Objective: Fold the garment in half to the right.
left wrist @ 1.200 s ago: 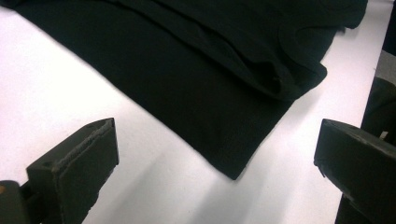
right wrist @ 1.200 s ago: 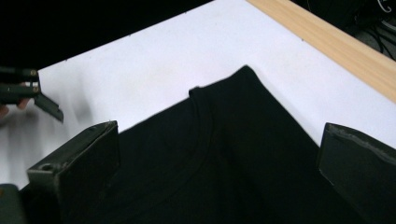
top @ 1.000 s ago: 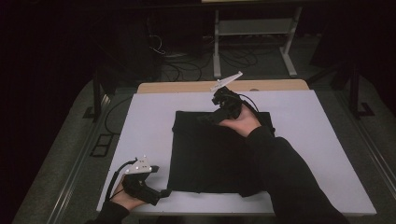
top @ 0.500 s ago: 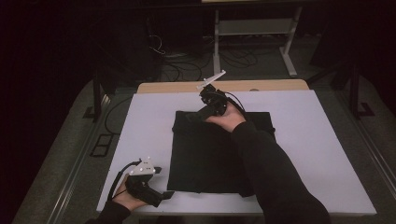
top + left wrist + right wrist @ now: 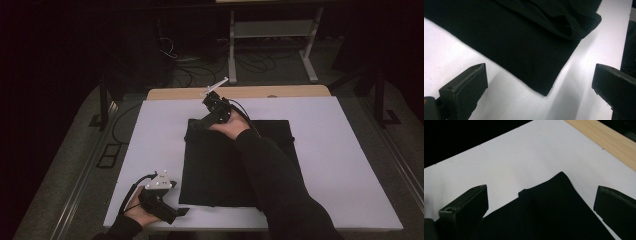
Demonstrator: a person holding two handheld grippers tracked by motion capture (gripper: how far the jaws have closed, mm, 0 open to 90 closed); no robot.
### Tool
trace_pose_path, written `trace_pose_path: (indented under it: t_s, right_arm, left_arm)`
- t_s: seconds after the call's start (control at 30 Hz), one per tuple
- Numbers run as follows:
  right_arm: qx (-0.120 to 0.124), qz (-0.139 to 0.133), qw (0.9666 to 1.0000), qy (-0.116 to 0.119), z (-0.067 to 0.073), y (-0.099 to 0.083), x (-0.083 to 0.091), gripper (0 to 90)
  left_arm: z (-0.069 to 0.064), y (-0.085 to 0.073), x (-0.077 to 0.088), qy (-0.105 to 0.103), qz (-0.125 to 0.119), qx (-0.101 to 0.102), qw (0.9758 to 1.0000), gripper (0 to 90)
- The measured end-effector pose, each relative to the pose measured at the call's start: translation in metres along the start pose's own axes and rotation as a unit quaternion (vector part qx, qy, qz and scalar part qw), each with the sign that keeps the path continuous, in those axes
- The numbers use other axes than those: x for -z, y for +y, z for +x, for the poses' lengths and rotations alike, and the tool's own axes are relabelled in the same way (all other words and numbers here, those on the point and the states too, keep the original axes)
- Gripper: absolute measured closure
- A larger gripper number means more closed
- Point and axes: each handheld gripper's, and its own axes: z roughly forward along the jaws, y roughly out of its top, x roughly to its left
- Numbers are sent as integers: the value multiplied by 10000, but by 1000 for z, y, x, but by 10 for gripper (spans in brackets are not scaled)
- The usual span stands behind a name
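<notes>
High view: black cloth laid flat at middle of white surface. Right gripper held over cloth's far left corner, forearm stretched across cloth. Left gripper held low at surface's near edge, just beside cloth's near left corner, wrist bent inward.

Left gripper view: fingers spread wide, nothing grasped; cloth corner seen between them.

Right gripper view: fingers spread wide, nothing grasped; folded cloth corner seen between them.
</notes>
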Motion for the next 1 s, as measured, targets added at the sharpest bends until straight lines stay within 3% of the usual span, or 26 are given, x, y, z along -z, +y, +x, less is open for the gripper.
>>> trace_pose_path:
  t_s: [0.17, 0.37, 0.53, 0.63, 1.0]
  right_arm:
    - [-95, -62, 9999, 59, -6, -4, -15, 0]
    - [-94, -25, 9999, -42, -10, -8, -29, 0]
    - [-97, 70, 9999, -79, -13, -12, -41, 0]
    - [-89, 125, 9998, -99, -14, -11, -48, 0]
    - [-132, 143, 9996, -204, -17, -3, -70, 0]
  left_arm:
    - [0, 0, 0, -7, -29, -63, 10000, 17]
    - [2, -1, 1, 57, -102, -99, 9999, 96]
    - [0, -2, 1, 178, -62, -269, 9995, 153]
    - [-2, -2, -1, 224, -47, -382, 9990, 188]
    - [-3, 1, -3, 255, -84, -471, 9985, 360]
